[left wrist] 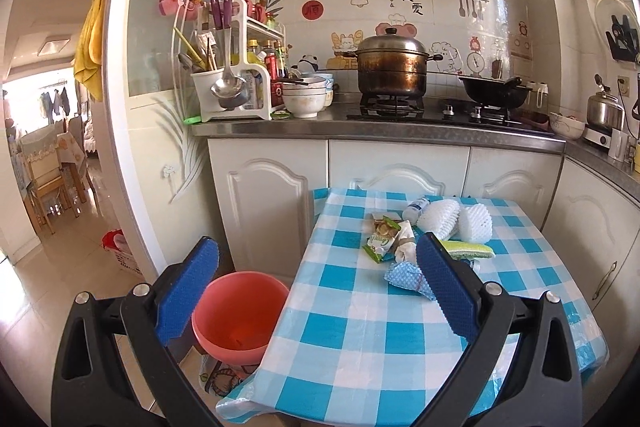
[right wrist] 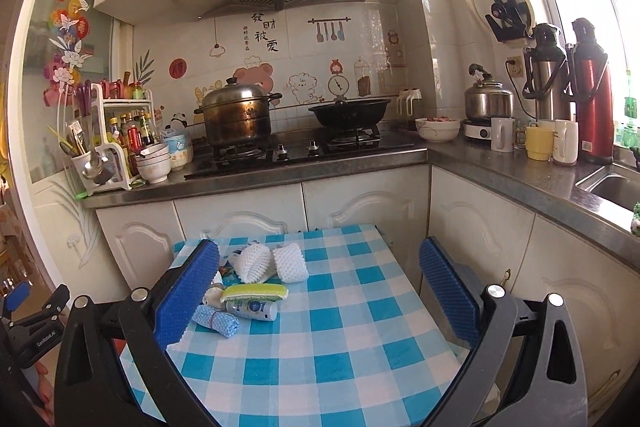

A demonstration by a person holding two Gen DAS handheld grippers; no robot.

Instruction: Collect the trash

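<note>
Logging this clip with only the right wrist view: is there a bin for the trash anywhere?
Observer: Yes. The left wrist view shows a pink bin on the floor, against the table's left side.
Operator: Anything in it?
Observer: Nothing I can make out, though its near inner wall is hidden.
Operator: A finger blocks part of my pile. What is behind it?
Observer: A green snack wrapper lies on the checked tablecloth, left of the white foam nets. The left gripper is open and holds nothing.
</note>
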